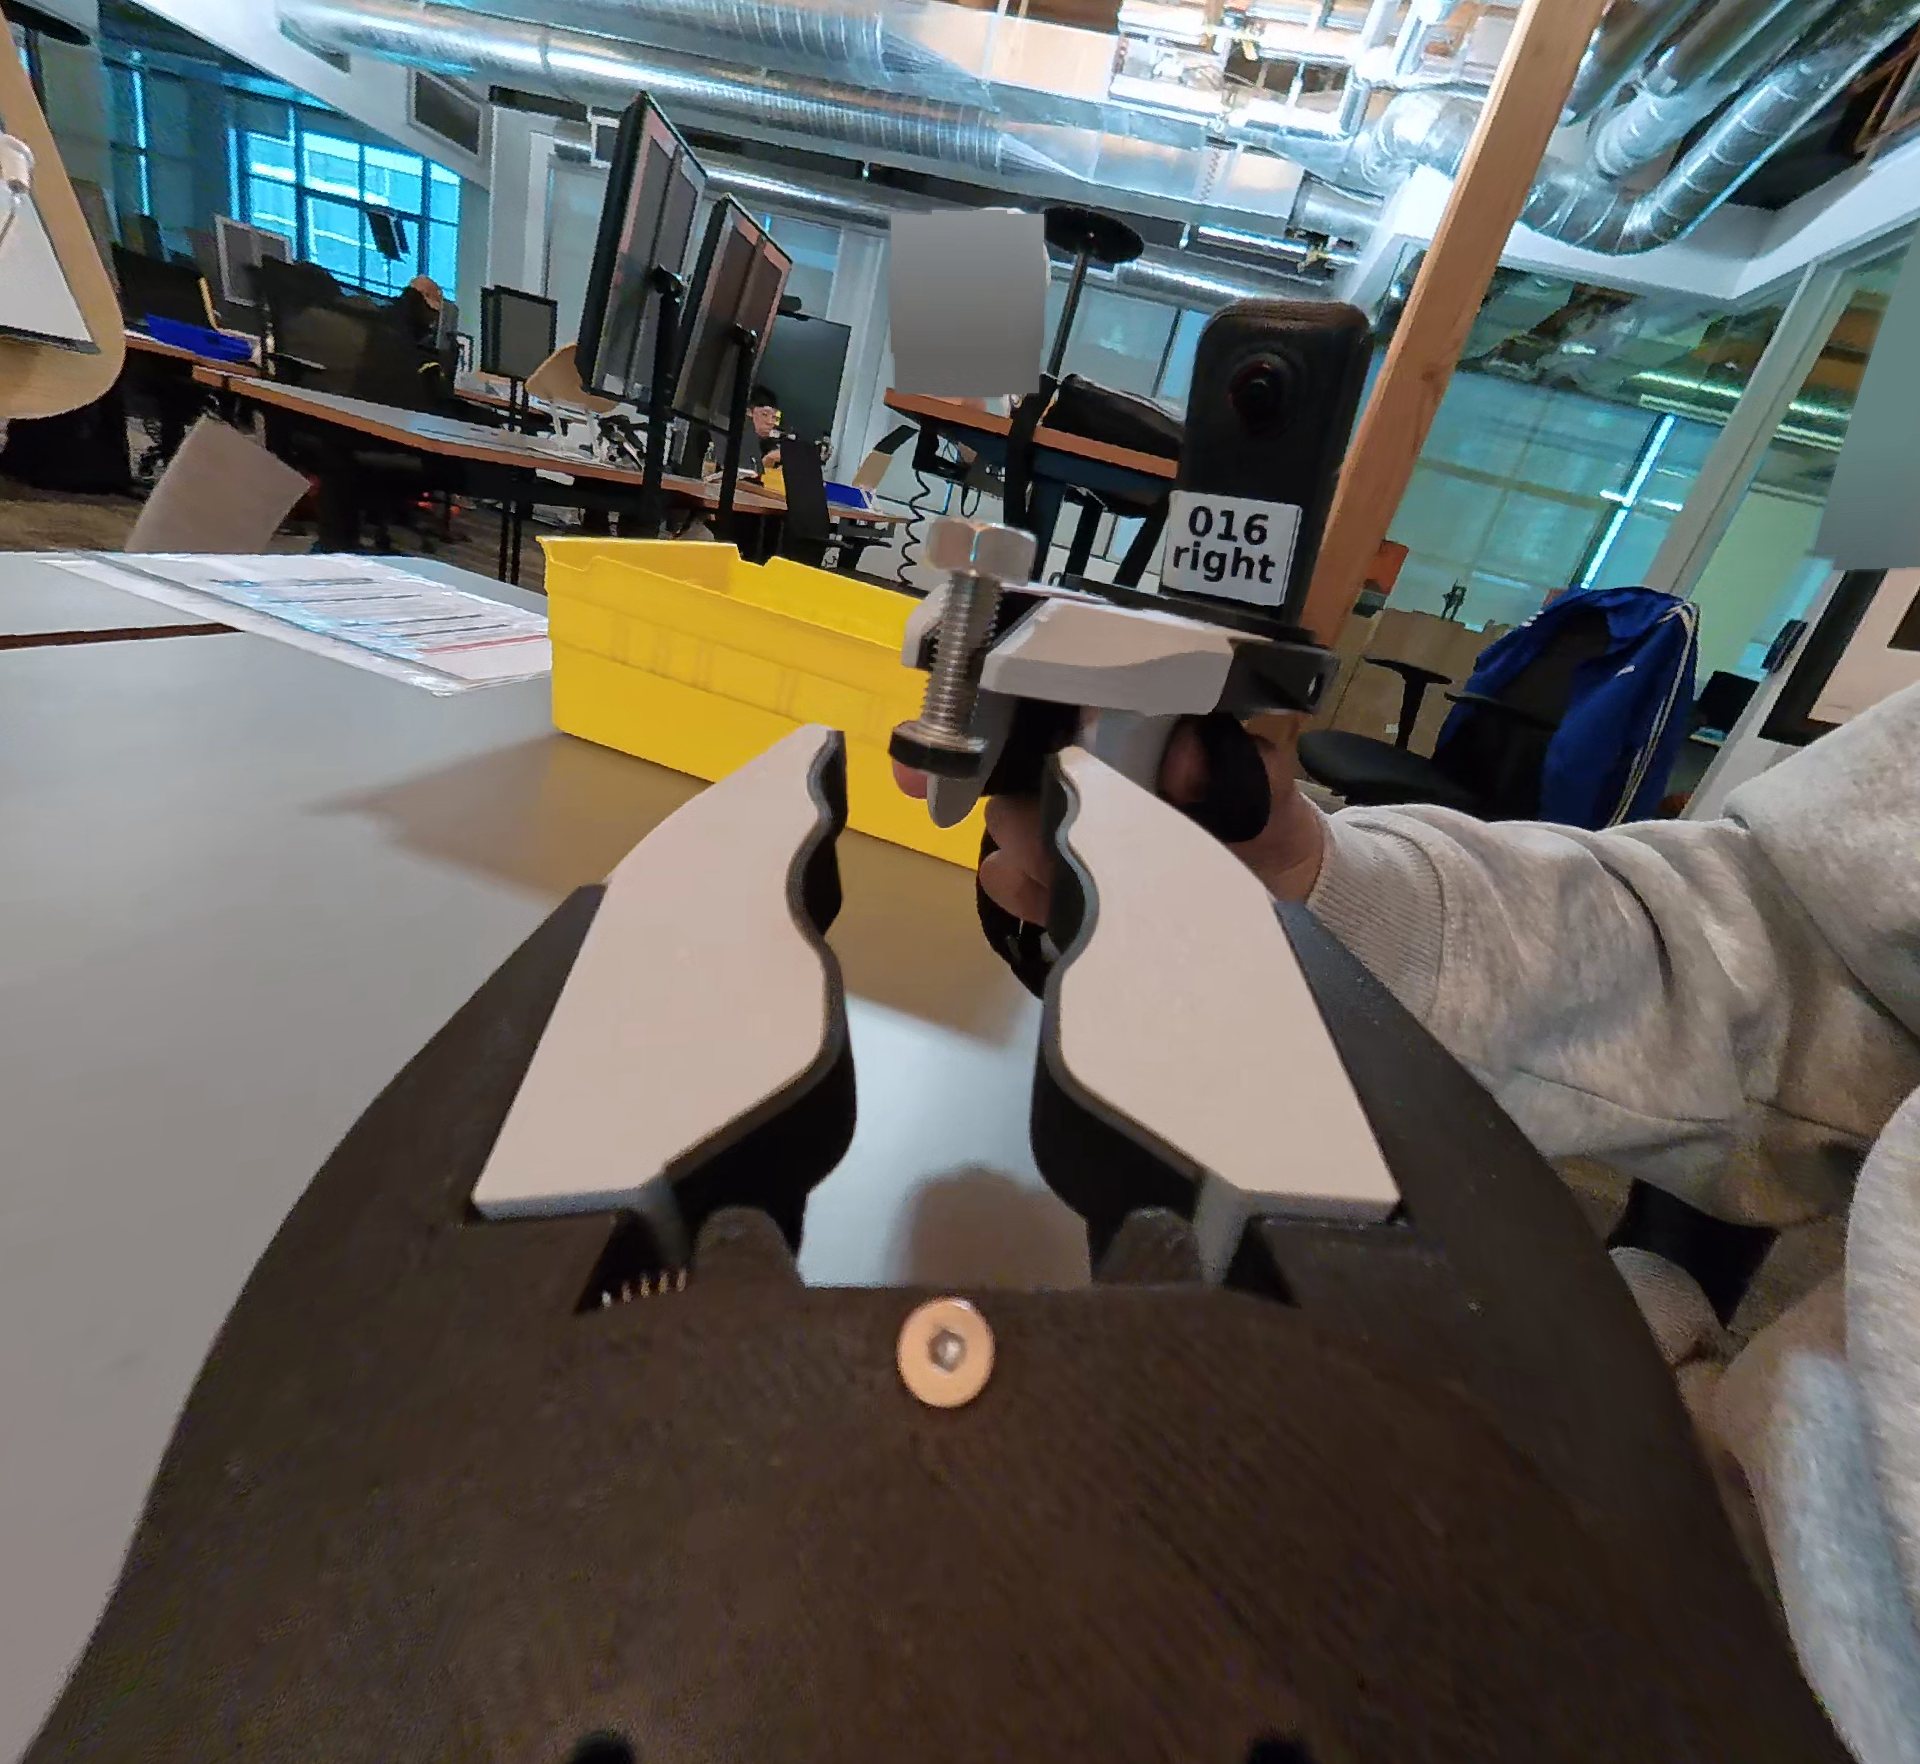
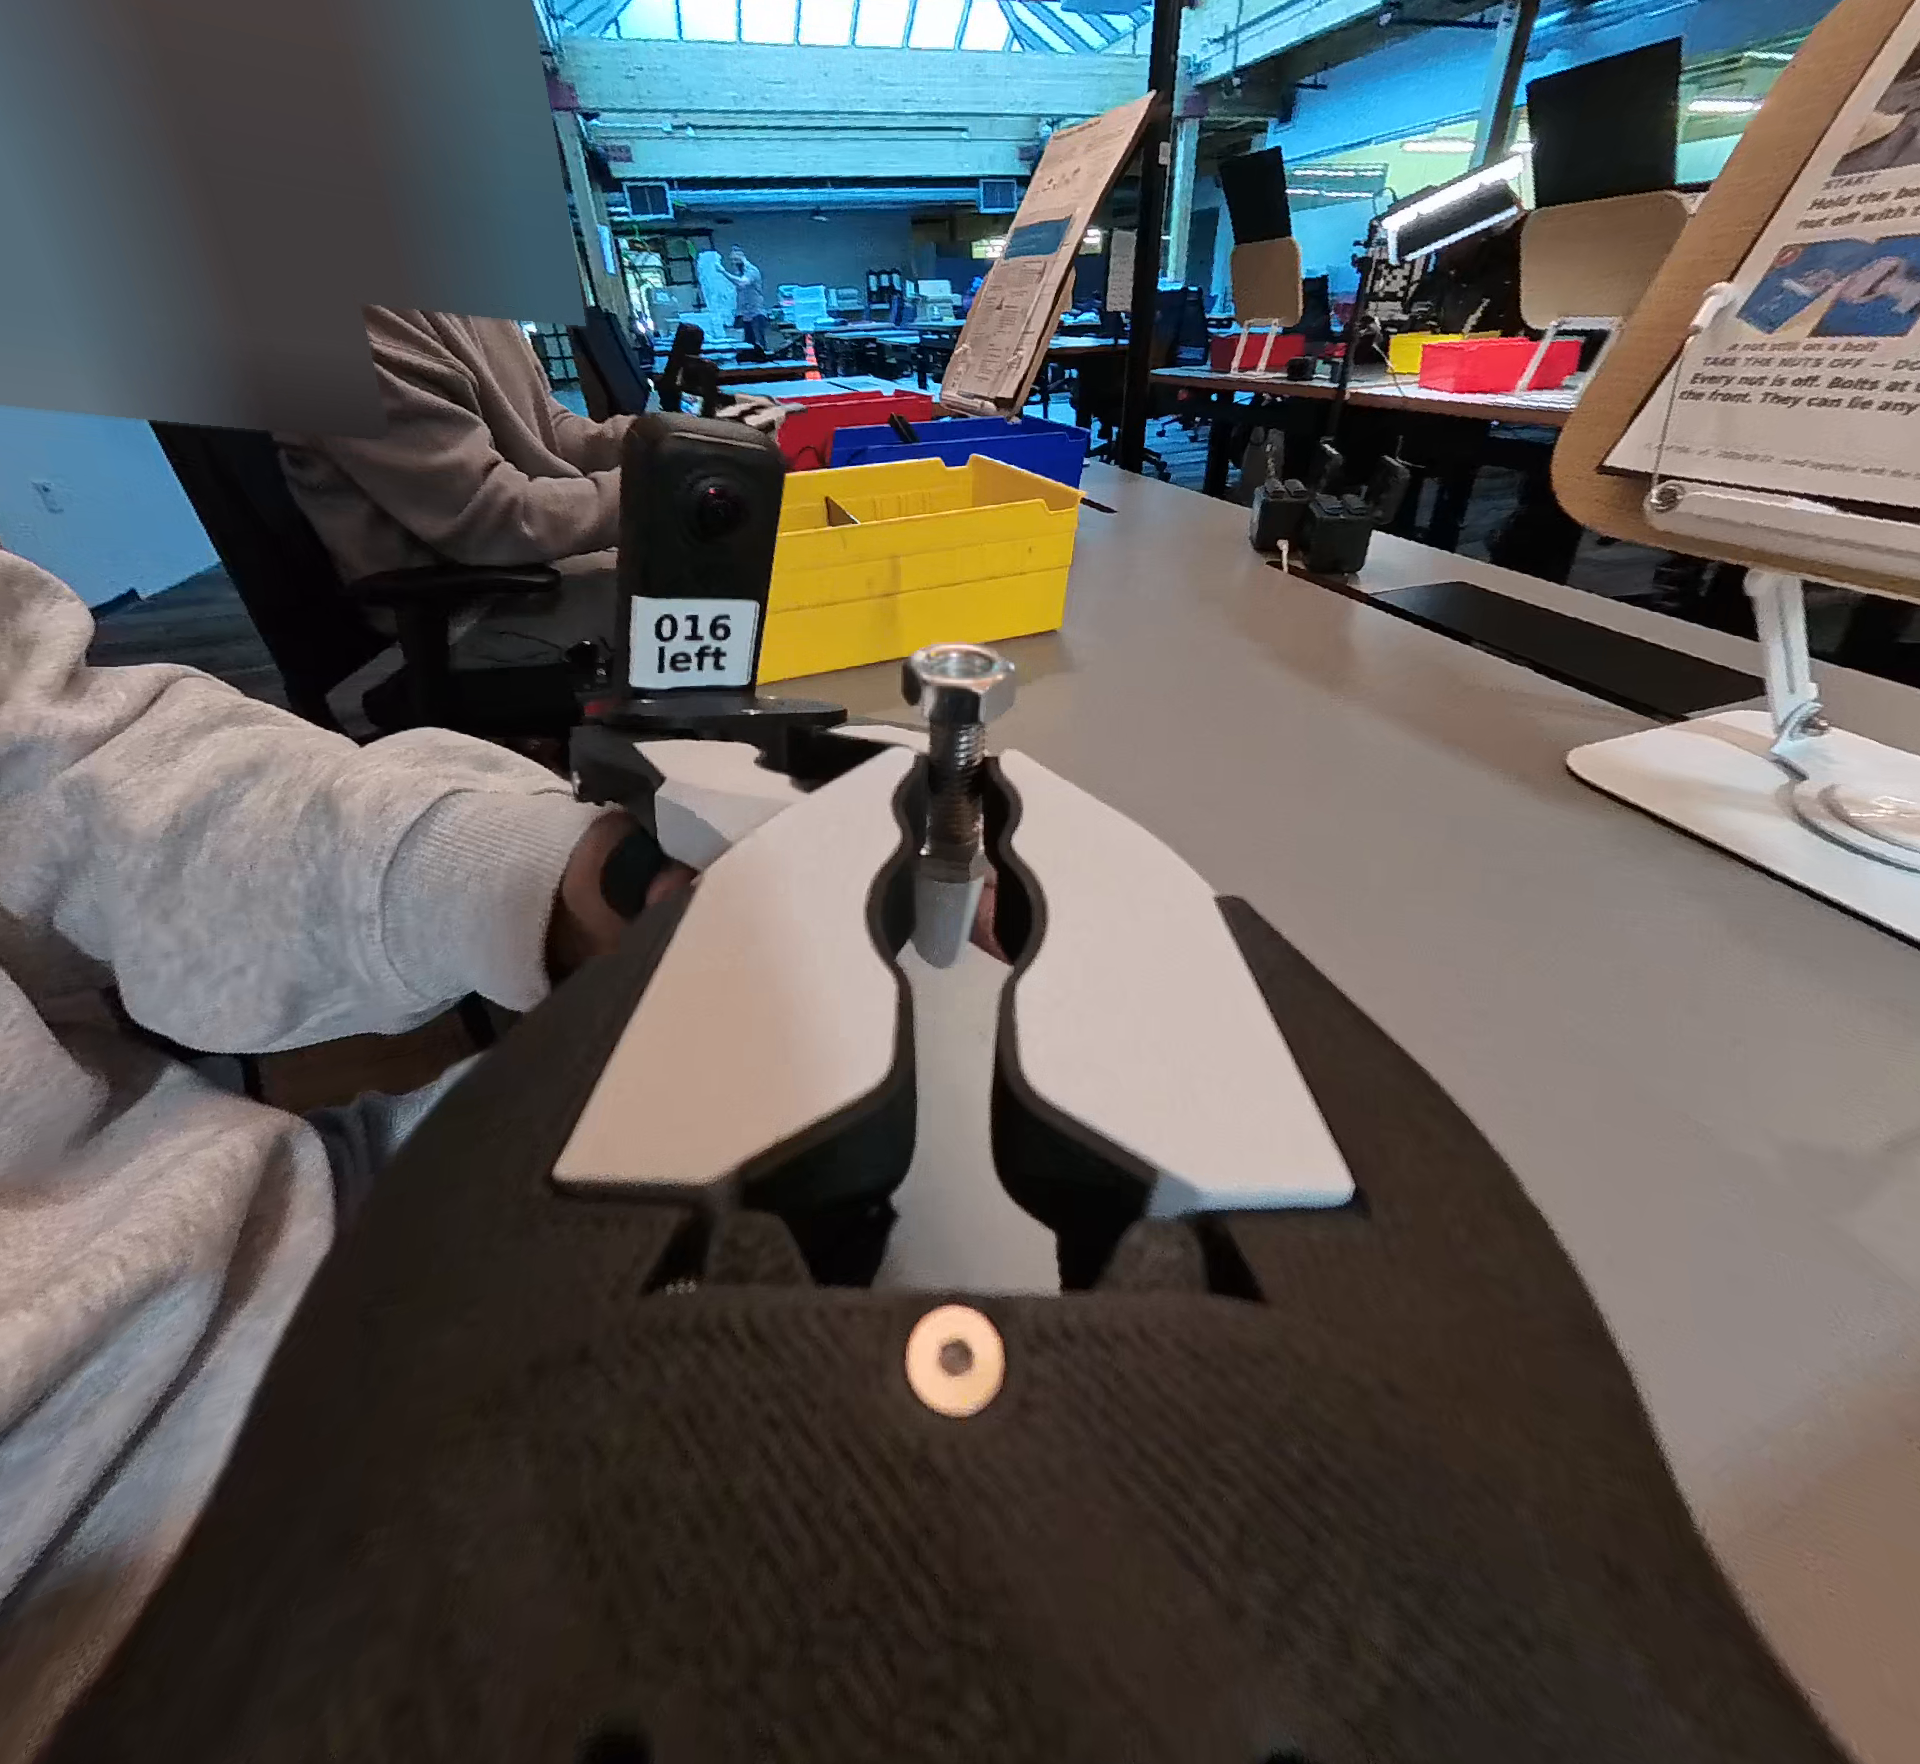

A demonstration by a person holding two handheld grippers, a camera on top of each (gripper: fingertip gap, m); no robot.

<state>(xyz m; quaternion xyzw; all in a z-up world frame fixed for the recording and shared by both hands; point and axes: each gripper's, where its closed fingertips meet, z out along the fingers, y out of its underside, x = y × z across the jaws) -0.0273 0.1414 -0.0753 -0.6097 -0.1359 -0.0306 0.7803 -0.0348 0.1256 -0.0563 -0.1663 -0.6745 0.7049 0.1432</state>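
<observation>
At frame centre, right wrist view: right gripper [image 2: 956, 831] is clamped on the threaded shank of an upright bolt [image 2: 951, 779], hex nut [image 2: 958, 680] on top, above the grey table [image 2: 1455, 935].
Left gripper: left gripper [image 1: 940, 800] stands with fingers apart and nothing between them, just beside the bolt, low and central in its own view.
Behind: yellow bin [image 1: 717, 644] on the table; document stand [image 2: 1766, 426] at right.
Risk: as a judgement, the bolt may twist or slip, since only the fingertips pinch smooth thread; the nut may bind if turned off-axis.
Pose: both grippers are held level, facing each other; a grey sleeve [image 1: 1558, 966] reaches in from the right edge.
</observation>
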